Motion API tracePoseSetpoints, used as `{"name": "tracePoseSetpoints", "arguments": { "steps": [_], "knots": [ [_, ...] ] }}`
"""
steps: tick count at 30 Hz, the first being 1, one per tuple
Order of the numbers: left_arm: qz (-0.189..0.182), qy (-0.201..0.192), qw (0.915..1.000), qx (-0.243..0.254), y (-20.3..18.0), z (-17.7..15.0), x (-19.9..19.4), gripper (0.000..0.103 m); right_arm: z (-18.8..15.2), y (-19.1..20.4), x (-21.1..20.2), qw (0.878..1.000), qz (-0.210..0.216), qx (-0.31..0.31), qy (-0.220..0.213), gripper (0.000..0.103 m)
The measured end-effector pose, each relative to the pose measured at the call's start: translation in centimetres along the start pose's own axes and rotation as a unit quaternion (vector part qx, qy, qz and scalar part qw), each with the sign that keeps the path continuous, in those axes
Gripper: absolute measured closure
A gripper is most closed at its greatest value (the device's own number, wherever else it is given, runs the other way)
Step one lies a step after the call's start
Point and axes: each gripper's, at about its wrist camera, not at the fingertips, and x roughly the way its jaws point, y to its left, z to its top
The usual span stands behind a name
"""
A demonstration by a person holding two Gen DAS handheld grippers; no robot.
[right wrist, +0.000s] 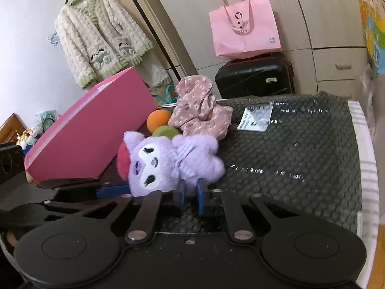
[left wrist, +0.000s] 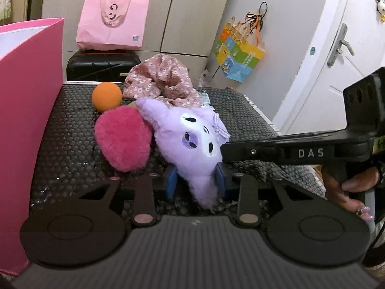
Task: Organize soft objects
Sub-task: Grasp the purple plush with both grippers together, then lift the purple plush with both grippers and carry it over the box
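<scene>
A purple plush toy (left wrist: pixel 190 139) with a white face lies on a table covered in dark bubble wrap (left wrist: pixel 67 132). My left gripper (left wrist: pixel 197 183) is shut on the plush's lower ear, its blue pads pressing both sides. My right gripper (right wrist: pixel 190 193) is shut on another part of the same plush toy (right wrist: pixel 163 163); its black arm (left wrist: pixel 288 153) reaches in from the right, held by a hand (left wrist: pixel 346 187). A fluffy pink pompom (left wrist: pixel 122 139) touches the plush on the left. Behind sit an orange ball (left wrist: pixel 107 95), a green soft piece (right wrist: pixel 166 131) and a crumpled floral cloth (left wrist: pixel 161 84).
An open pink box (left wrist: pixel 26 120) stands at the table's left edge. A black suitcase (left wrist: pixel 103 66) with a pink paper bag (left wrist: pixel 113 21) on top stands behind the table. A white door (left wrist: pixel 336 48) is on the right. A white label (right wrist: pixel 256 118) lies under the wrap.
</scene>
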Motion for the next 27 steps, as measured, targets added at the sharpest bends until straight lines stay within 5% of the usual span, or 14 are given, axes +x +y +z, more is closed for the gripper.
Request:
{"name": "tracePoseSetpoints", "arguments": {
  "steps": [11,14,21,27],
  "knots": [
    [-0.02,0.019,0.9993,-0.027,0.8,-0.3,-1.5,0.072,0.6,1.5,-3.1,0.999,-0.021,-0.032,-0.018,0.088],
    [-0.04,0.031,0.9982,-0.032,0.7,-0.4,-2.0,0.072,1.5,1.1,-3.5,0.999,-0.008,-0.023,-0.023,0.06],
    [-0.058,0.055,0.9953,-0.055,1.5,-0.9,-1.6,0.072,2.2,1.3,-0.5,0.999,-0.011,-0.026,0.025,0.054],
    [-0.064,0.056,0.9951,-0.052,1.7,-1.0,-1.3,0.072,1.2,-0.9,0.0,0.998,0.022,0.049,0.029,0.044]
  ]
}}
